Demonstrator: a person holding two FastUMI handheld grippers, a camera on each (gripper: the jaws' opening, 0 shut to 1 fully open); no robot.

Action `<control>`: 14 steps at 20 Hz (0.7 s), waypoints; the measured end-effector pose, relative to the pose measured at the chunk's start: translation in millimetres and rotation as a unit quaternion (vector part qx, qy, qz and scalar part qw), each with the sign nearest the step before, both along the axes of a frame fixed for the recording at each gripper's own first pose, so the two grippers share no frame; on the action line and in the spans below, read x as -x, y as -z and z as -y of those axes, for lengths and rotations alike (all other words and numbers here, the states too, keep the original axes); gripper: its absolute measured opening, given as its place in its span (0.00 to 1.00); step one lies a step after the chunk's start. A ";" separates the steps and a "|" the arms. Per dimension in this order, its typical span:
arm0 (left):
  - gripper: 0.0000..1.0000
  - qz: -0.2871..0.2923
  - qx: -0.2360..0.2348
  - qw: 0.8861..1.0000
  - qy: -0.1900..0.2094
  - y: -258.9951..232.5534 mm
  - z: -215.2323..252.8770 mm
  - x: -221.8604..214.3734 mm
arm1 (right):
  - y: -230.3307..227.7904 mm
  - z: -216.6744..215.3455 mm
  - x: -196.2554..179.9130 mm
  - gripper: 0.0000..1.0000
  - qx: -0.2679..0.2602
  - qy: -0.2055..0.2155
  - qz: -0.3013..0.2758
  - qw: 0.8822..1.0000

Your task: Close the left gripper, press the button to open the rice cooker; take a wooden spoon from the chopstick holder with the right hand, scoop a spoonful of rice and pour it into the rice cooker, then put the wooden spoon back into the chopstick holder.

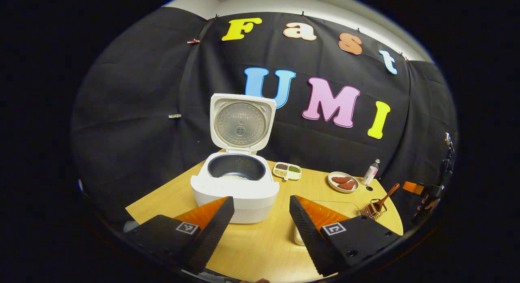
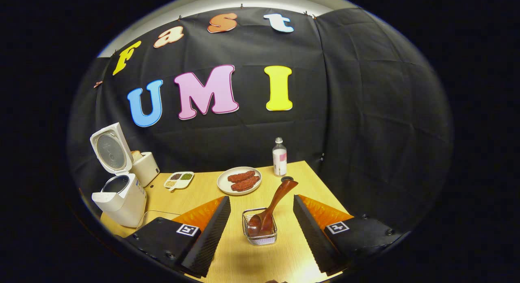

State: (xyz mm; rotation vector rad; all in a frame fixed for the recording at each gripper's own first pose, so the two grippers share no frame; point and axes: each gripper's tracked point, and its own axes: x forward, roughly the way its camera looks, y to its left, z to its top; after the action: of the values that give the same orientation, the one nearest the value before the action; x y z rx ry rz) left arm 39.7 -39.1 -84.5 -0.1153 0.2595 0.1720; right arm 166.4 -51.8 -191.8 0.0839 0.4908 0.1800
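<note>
Right gripper view: wooden spoon point(image 2: 271, 210) in chopstick holder point(image 2: 260, 234), w/ toaster point(image 2: 144, 168) behind rice cooker point(image 2: 122, 199).

Left gripper point(image 1: 262, 218): two wedge-shaped fingers with ribbed inner faces, each on a flat block body. A small square white-framed marker tag sits on each block, at 7 o'clock and at 5 o'clock in the left gripper view, and round screw holes dot the right-hand block. Right gripper point(image 2: 262, 222): the same build, with a tag on each block and screw heads near the blocks' outer edges.
</note>
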 end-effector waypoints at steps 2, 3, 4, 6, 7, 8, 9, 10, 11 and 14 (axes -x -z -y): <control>0.95 -0.005 -0.003 1.000 -0.016 2.3 6.6 2.5 | 18.7 2.8 -14.6 0.98 -0.014 0.000 -0.021 1.000; 0.95 -0.008 -0.003 1.000 -0.021 4.0 11.4 3.0 | 28.2 4.7 -22.1 0.98 -0.016 0.000 -0.028 0.999; 0.95 -0.011 -0.004 1.000 -0.023 6.9 18.4 2.5 | 39.5 6.3 -29.1 0.98 -0.016 -0.002 -0.038 0.999; 0.95 -0.022 -0.005 1.000 -0.020 14.4 32.2 2.6 | 64.1 8.5 -40.1 0.98 -0.015 -0.006 -0.065 0.998; 0.94 -0.026 -0.007 0.999 -0.016 17.6 38.6 3.0 | 77.6 9.5 -46.5 0.99 -0.015 -0.006 -0.076 0.997; 0.95 -0.032 -0.011 0.999 -0.013 22.2 44.1 2.6 | 89.4 11.3 -54.4 0.99 -0.013 -0.004 -0.084 0.996; 0.95 -0.037 -0.014 0.999 -0.010 26.0 49.2 2.4 | 98.7 12.2 -62.2 0.99 -0.011 -0.001 -0.091 0.996; 0.94 -0.045 -0.012 0.999 -0.010 30.0 54.3 2.6 | 107.2 11.2 -69.4 0.99 -0.012 0.000 -0.100 0.995; 0.95 -0.052 -0.005 0.999 -0.009 31.6 59.5 2.5 | 115.6 10.6 -75.0 0.99 -0.018 0.003 -0.107 0.994; 0.95 -0.056 0.003 0.998 -0.008 34.8 72.0 -1.4 | 134.8 5.9 -94.2 0.98 -0.025 0.005 -0.120 0.992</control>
State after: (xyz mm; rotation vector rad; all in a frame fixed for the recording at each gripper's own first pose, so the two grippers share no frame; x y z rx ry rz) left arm 41.1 -111.0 -119.4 -0.1148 0.3707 0.1943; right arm 260.6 -57.7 -326.6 0.1585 0.7262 0.1741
